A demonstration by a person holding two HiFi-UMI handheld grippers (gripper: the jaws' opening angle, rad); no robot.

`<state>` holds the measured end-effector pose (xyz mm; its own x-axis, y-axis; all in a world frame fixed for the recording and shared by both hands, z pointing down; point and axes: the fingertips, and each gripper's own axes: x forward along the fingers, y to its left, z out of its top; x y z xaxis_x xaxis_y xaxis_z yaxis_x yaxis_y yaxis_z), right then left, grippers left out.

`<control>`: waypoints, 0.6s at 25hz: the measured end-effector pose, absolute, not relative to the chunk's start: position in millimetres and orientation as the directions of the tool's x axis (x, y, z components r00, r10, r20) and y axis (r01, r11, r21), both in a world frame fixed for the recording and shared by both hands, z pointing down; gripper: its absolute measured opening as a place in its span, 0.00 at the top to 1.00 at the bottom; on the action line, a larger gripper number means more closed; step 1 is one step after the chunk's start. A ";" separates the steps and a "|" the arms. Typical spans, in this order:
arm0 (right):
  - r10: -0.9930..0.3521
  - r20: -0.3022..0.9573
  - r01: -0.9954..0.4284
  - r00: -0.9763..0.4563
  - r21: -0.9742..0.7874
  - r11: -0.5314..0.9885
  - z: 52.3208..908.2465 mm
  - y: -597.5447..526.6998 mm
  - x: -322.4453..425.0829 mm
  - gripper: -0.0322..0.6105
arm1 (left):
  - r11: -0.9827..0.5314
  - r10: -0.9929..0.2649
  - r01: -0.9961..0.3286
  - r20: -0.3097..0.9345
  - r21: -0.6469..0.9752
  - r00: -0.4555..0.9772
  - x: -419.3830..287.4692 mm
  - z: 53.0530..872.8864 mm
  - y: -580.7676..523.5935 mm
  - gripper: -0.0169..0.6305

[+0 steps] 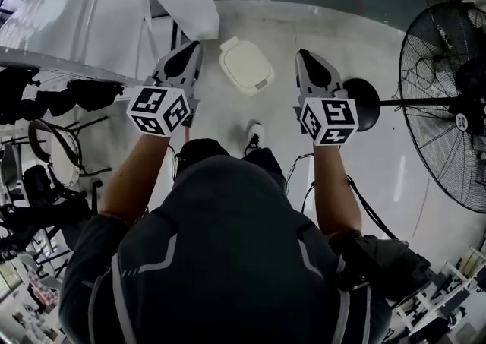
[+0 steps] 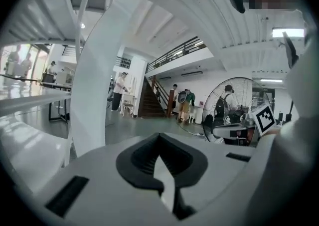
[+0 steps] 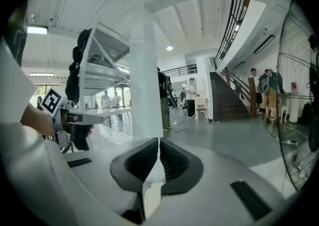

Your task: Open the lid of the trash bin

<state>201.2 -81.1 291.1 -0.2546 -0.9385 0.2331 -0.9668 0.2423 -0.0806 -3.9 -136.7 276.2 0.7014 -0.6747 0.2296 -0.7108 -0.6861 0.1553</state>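
A small white trash bin stands on the floor ahead of the person's shoe, and its lid lies flat and closed. My left gripper is held up to the left of the bin, my right gripper to its right, both well above it. In the left gripper view the dark jaws meet with nothing between them. The right gripper is shut and empty too. Both gripper views look level across the hall, so the bin is out of sight in them.
A big standing fan with a round black base is at the right. A white table frame and dark gear are at the left. A white post rises close ahead. People and a staircase are far off.
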 end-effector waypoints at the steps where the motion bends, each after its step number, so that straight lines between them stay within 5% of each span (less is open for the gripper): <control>1: -0.936 0.243 -0.967 -0.254 -0.081 0.242 298.7 -87.7 203.8 0.90 | -0.681 -0.672 -0.714 0.248 0.165 0.698 -0.1 285.6 -141.7 0.96; 15: -0.850 0.454 -0.963 -0.269 -0.127 0.237 477.6 -162.2 179.3 0.90 | -0.627 -0.538 -0.714 0.490 0.312 0.686 3.0 474.4 -183.5 0.96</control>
